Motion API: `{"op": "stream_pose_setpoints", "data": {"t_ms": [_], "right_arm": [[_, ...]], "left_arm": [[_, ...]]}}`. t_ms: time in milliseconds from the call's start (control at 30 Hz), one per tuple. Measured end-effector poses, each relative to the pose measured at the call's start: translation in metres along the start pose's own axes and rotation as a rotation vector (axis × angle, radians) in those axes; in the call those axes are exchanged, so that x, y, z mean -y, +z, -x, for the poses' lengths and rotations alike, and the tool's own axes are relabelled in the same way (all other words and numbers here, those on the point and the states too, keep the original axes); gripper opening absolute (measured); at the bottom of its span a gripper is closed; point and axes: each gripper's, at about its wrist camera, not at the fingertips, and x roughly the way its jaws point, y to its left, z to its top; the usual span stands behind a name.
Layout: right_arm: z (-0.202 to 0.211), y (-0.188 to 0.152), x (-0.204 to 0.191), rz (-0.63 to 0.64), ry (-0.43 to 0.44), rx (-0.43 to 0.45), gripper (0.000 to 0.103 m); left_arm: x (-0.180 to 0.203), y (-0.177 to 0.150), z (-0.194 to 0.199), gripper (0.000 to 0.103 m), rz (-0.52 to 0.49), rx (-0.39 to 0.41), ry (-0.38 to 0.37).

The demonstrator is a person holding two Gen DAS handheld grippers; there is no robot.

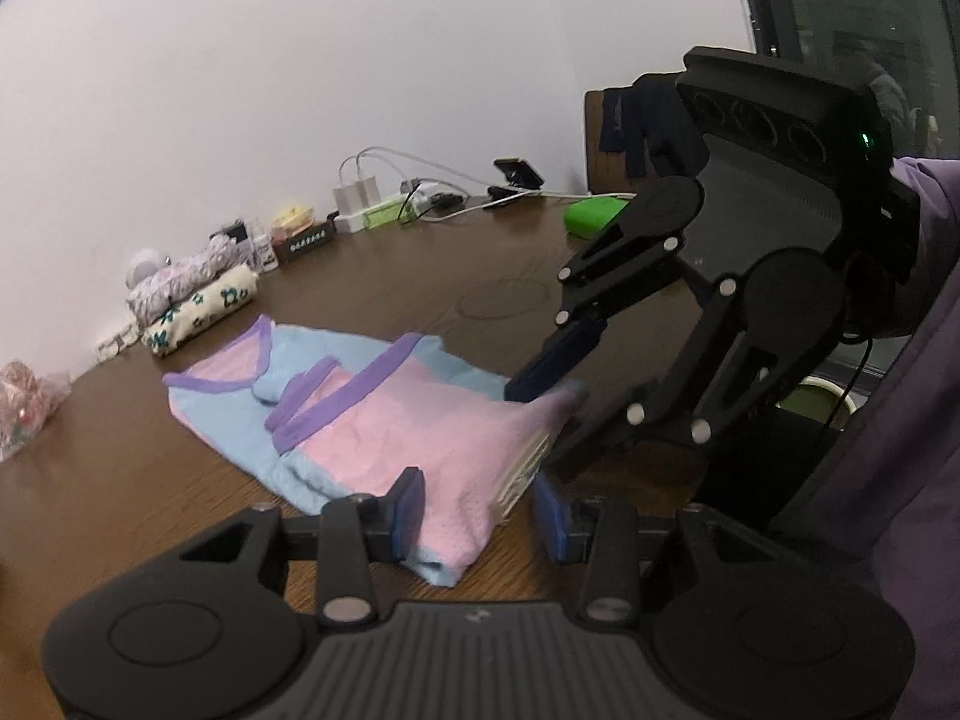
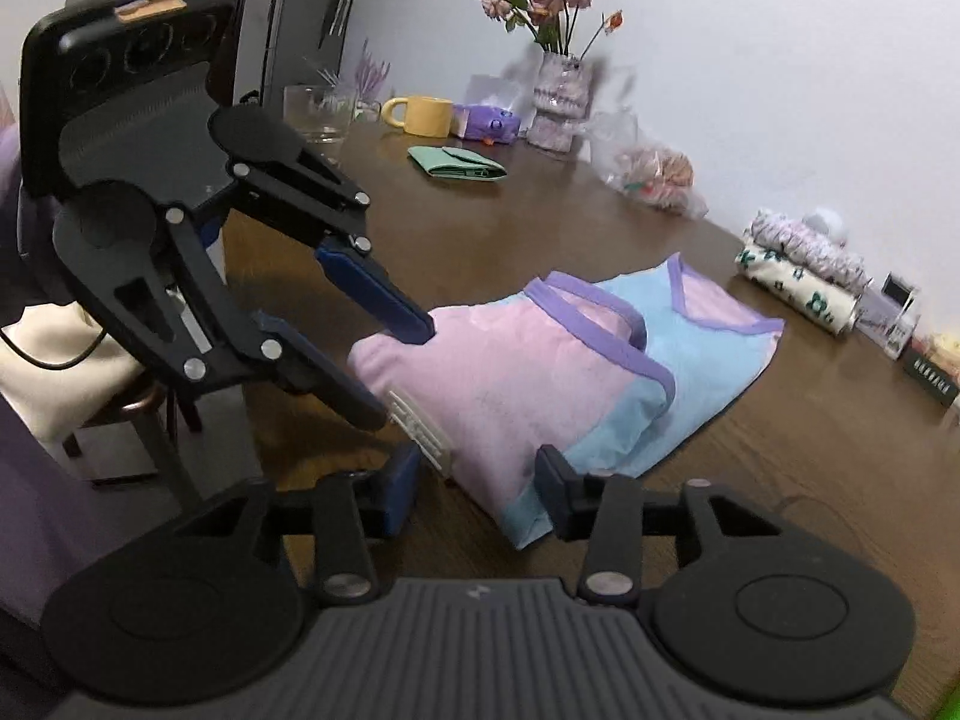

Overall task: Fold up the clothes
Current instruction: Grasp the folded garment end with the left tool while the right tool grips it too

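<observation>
Garment: a pink and light-blue top (image 1: 384, 420) with purple trim lies on the brown wooden table (image 1: 180, 480), part-folded, its near end doubled over with a white label showing at the fold
Left gripper (image 1: 477, 507): fingers open around the near pink and blue corner, one on each side of the cloth, not pressed onto it
Right gripper (image 2: 477, 489): fingers likewise apart, straddling the near edge of the top beside the label; no grip on the cloth that I can see
Step in hand: judged from both grippers sitting at the near end, either a fold has just been laid down and let go, or that edge is about to be taken up; the pictures fit both
Next move: whichever it is, both corners need to travel level so the layers stay square
Nearby: folded floral clothes (image 2: 804, 270) stacked by the wall, a crinkly plastic bag (image 2: 651, 171), a green pouch (image 2: 456, 165), yellow mug (image 2: 420, 115), a vase of flowers (image 2: 555, 102), chargers and cables (image 1: 384, 195)
In the way: nothing lies on the top; the folded stack sits just beyond its far end
</observation>
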Motion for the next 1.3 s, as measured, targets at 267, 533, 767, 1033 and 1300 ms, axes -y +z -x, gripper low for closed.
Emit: {"op": "stream_pose_setpoints", "data": {"t_ms": [267,533,767,1033,1300], "right_arm": [[-0.002,0.008,0.024,-0.118,0.115,-0.014,0.010],[0.024,0.014,0.035,-0.246,0.206,-0.012,0.010],[0.025,0.017,0.026,-0.209,0.211,-0.058,0.012],[0.033,0.007,-0.033,0.175,-0.020,0.065,0.074],[0.013,-0.005,-0.040,0.279,-0.040,0.071,0.030]], "left_arm": [[0.002,-0.002,-0.002,0.042,-0.062,-0.005,0.017],[0.022,0.003,-0.006,0.048,-0.209,0.014,0.055],[0.023,0.004,-0.009,0.022,-0.220,-0.043,0.018],[-0.011,0.025,-0.014,0.017,-0.113,-0.151,-0.152],[-0.021,0.042,0.005,0.016,-0.055,-0.197,-0.385]]}}
